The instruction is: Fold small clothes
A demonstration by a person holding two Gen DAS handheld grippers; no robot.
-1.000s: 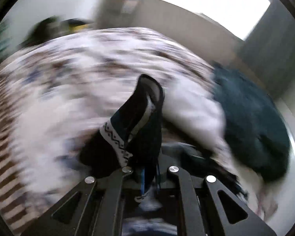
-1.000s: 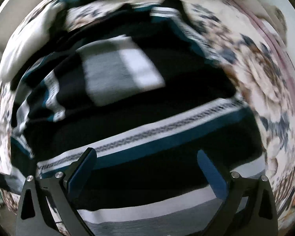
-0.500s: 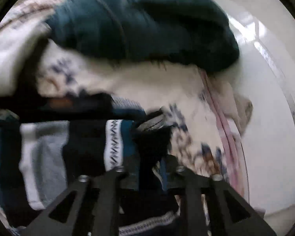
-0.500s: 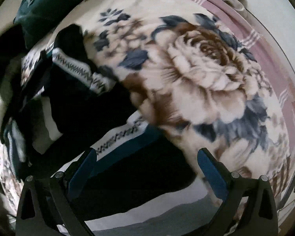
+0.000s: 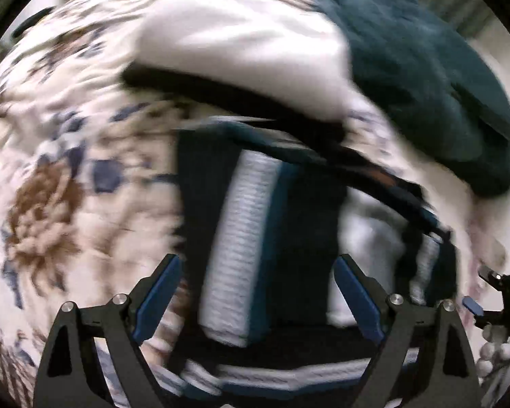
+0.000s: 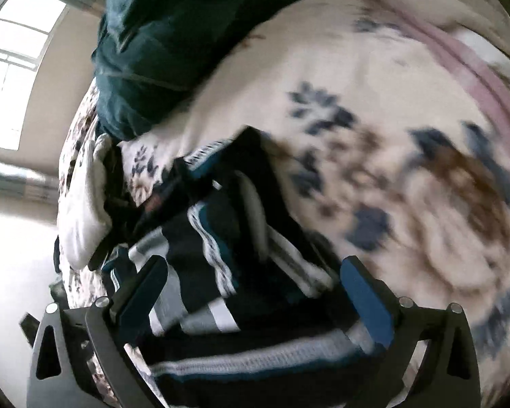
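Observation:
A small dark knit sweater [image 5: 265,224] with white, grey and teal stripes lies folded on a floral blanket [image 5: 71,156]. In the left wrist view my left gripper [image 5: 255,292] is open just above it, blue pads apart, holding nothing. The sweater also shows in the right wrist view [image 6: 227,265], bunched in layers. My right gripper [image 6: 255,292] is open over its near edge, empty. Both views are motion-blurred.
A dark teal garment [image 5: 425,78] and a white cloth [image 5: 241,44] lie piled behind the sweater. The teal garment [image 6: 173,34] also shows in the right wrist view, with a window [image 6: 13,51] at the left. The blanket's pink border [image 6: 476,68] runs along the right.
My left gripper was shut on a sweater fold and has let go; it now stands open over the sweater. The sweater has been folded over. My right gripper stayed open.

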